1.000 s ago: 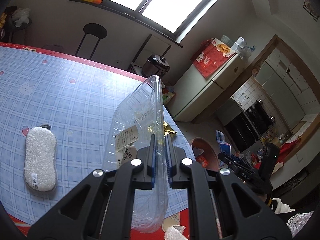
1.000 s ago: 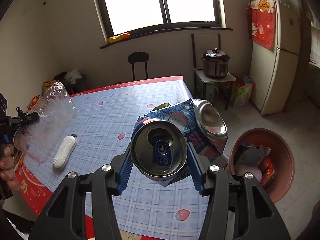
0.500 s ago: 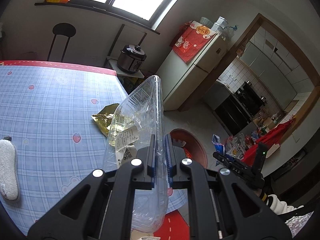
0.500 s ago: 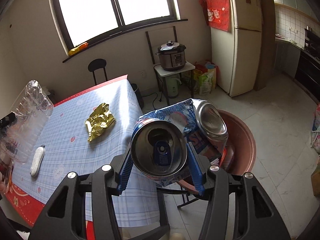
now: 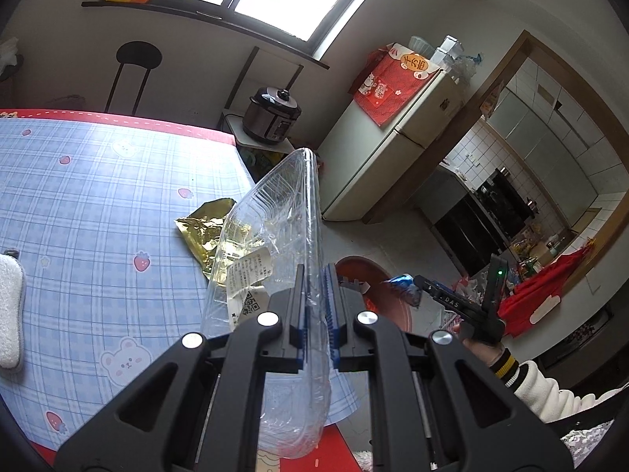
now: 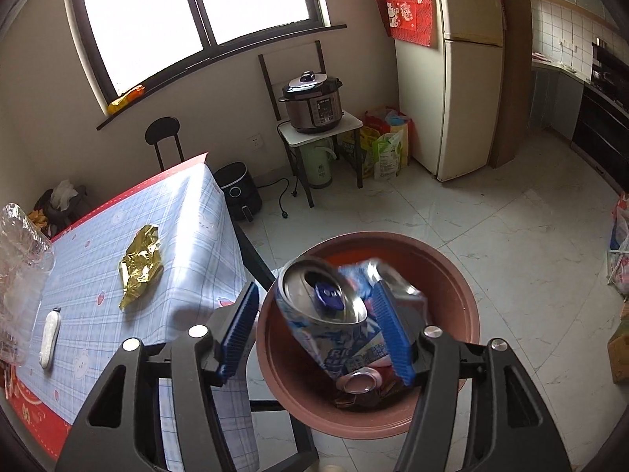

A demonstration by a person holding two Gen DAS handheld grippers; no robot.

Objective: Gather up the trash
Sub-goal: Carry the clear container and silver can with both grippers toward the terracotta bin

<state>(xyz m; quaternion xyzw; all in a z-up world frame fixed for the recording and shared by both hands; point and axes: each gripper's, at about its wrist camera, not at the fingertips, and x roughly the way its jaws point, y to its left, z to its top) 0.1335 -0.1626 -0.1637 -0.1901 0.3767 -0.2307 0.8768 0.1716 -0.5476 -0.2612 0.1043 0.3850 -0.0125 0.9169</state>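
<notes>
1. Since half a second ago we see the right gripper (image 6: pixel 314 334) has come over the brown basin (image 6: pixel 464 287); its jaws have just been opening, and the crushed blue can (image 6: pixel 326 314), then clamped square between the pads, now sits tilted and blurred between them.
2. We read the right jaws as apart: left pad clear of the can, right pad (image 6: pixel 389 334) close against it; we cannot tell if they touch.
3. Below the can, lower centre of the right wrist view, another can (image 6: pixel 359 382) and wrappers already lie in the basin.
4. Left gripper (image 5: pixel 314 314) is clamped on the clear plastic container (image 5: pixel 275 244), held edge-on, running from bottom centre up to mid-frame; a white label (image 5: pixel 251 271) with a QR code is on its wall.
5. Table with blue checked cloth (image 5: pixel 98 196) fills the left of the left wrist view; a gold foil wrapper (image 5: pixel 200 228) lies on it near the right edge, partly behind the container.
6. White sponge (image 5: pixel 10 310) lies on the cloth at the far left edge.
7. Right of the left wrist view: a person's hand (image 5: pixel 481 348), white sleeve, holds the right gripper over the basin.
8. Farther back: pressure cooker (image 6: pixel 312 104) on a small stand, fridge (image 6: pixel 468 98) at upper right, window (image 6: pixel 196 11) along the top.
</notes>
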